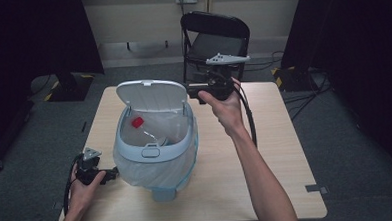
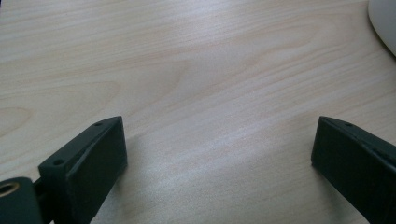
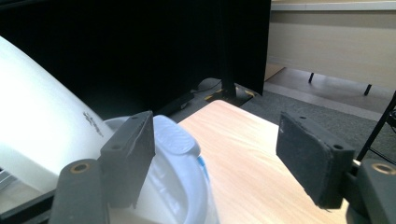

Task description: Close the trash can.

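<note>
Wooden table (image 1: 266,152) under dim light. My left gripper (image 1: 92,167) low at near-left edge, jaws wide apart, empty. Lined bin (image 1: 155,142) mid-table, lid (image 1: 151,95) raised. Beyond, my right gripper (image 1: 214,85) beside lid, jaws apart. Chair (image 1: 216,37) behind.

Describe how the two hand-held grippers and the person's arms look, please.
Each gripper has two flat, black, rectangular jaws with small screw holes. The left gripper and right gripper each carry a grey three-cornered plate on top and trail a black cable. The forearms are bare, with no sleeves or gloves in view.
</note>
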`<state>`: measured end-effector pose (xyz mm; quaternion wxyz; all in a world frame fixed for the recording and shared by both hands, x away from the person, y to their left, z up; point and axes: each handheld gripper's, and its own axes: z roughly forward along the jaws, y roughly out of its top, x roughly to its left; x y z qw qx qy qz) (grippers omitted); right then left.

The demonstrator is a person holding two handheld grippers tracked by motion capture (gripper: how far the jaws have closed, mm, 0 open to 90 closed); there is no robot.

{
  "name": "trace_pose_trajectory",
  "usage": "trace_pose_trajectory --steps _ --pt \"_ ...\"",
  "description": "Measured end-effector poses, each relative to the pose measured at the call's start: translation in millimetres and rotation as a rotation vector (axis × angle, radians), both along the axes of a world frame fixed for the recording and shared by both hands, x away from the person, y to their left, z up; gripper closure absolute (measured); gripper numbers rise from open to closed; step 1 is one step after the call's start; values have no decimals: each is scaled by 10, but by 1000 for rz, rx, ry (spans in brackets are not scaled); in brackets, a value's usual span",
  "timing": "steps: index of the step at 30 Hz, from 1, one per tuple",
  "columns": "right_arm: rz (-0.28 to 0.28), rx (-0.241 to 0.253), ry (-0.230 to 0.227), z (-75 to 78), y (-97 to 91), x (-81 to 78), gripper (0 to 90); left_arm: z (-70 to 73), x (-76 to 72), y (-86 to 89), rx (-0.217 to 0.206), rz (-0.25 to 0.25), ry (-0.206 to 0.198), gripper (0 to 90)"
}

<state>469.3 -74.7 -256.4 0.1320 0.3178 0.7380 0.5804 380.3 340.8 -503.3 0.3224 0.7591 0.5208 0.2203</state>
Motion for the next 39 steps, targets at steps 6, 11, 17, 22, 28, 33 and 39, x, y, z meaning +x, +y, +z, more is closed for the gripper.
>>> trace_pose_trajectory --steps 6,11,17,22,28,33,39 --pt "22 -11 0 -17 1 -74 274 0 0 0 -1 0 0 29" --pt "37 -32 -4 -29 10 -135 278 0 -1 0 0 0 0 29" --pt "79 -32 0 -57 30 -249 283 0 -1 0 0 0 0 29" --pt "126 -46 -2 -107 88 -373 283 0 -1 0 0 1 0 30" --pt "163 -51 13 -157 145 -475 282 0 -1 0 0 1 0 30" --pt "180 -81 36 -214 219 -542 266 0 -1 0 0 1 0 30" --pt "159 -151 -26 -209 365 -716 264 0 -2 -1 0 1 0 30"
